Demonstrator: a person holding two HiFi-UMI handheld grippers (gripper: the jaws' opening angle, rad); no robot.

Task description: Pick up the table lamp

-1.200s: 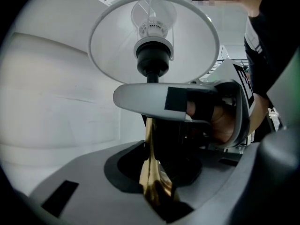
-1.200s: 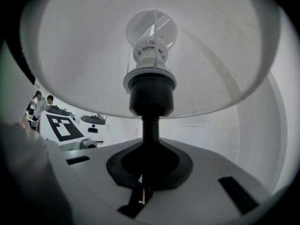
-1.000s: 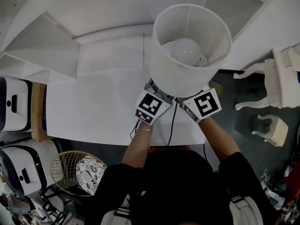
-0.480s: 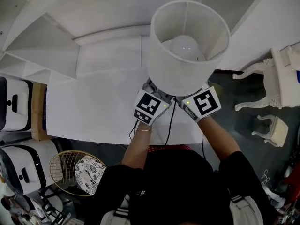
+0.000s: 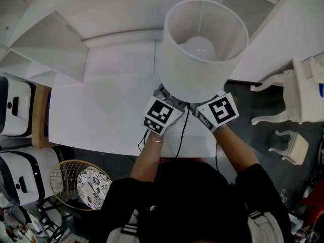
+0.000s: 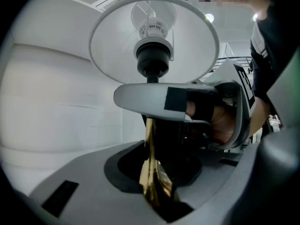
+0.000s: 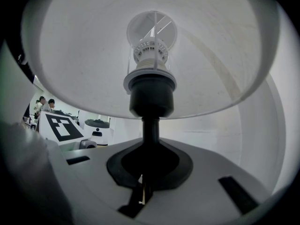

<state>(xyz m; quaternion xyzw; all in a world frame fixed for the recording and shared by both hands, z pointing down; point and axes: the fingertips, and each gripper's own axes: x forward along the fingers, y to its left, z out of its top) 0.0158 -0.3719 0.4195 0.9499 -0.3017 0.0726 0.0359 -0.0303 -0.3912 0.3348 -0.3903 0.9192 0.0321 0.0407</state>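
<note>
The table lamp (image 5: 202, 54) is held upright over the white desk (image 5: 101, 115), its slim stem (image 6: 149, 139) pinched by the jaws of both left gripper (image 6: 157, 198) and right gripper (image 7: 140, 198); a steady, untilted lift is judged next.

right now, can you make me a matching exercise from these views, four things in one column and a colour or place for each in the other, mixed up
Things:
1. lampshade
2. lamp stem
3. cord
4. wire basket

Matches:
a. gold, between the jaws of the left hand-held gripper
b. black, running down over the table's front edge
c. lower left of the head view
d. white

Pairs: 1-d, 2-a, 3-b, 4-c
</note>
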